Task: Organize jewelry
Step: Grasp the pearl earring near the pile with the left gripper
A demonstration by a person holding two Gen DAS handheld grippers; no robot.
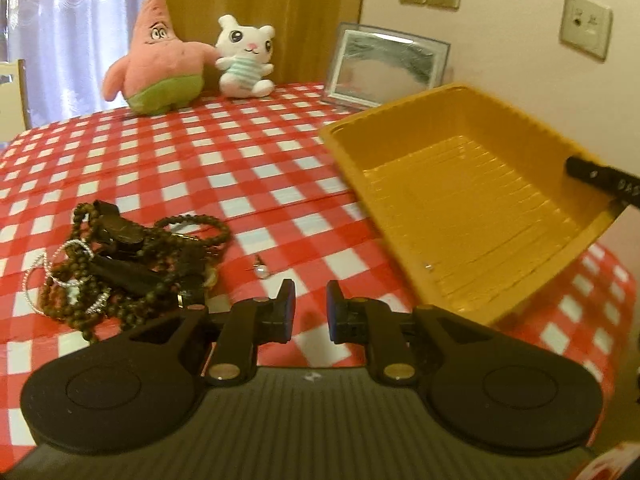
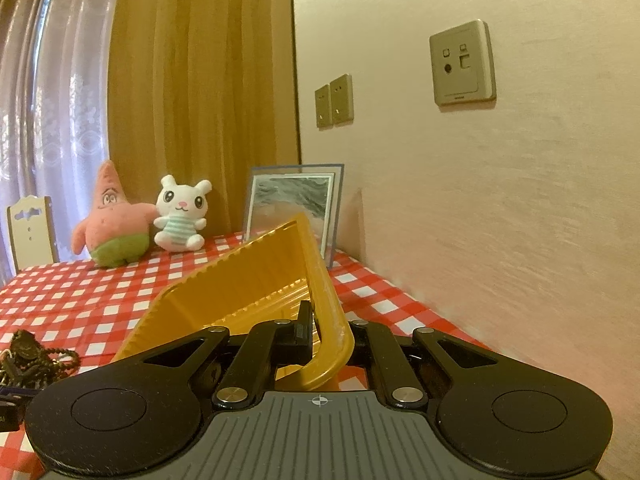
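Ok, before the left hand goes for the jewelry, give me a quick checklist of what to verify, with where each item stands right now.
1. Right tongs clamped on the yellow tray rim: ok.
2. Tray tilted up, its open side facing the pile: ok.
3. Left tongs empty, a narrow gap between the pads: ok.
4. Gap wide enough for the tangled bead pile: not ok, looks too narrow.
5. Small pearl earring lying apart from the pile on the checked cloth: ok.
6. Tiny piece already in the tray: cannot tell what it is.
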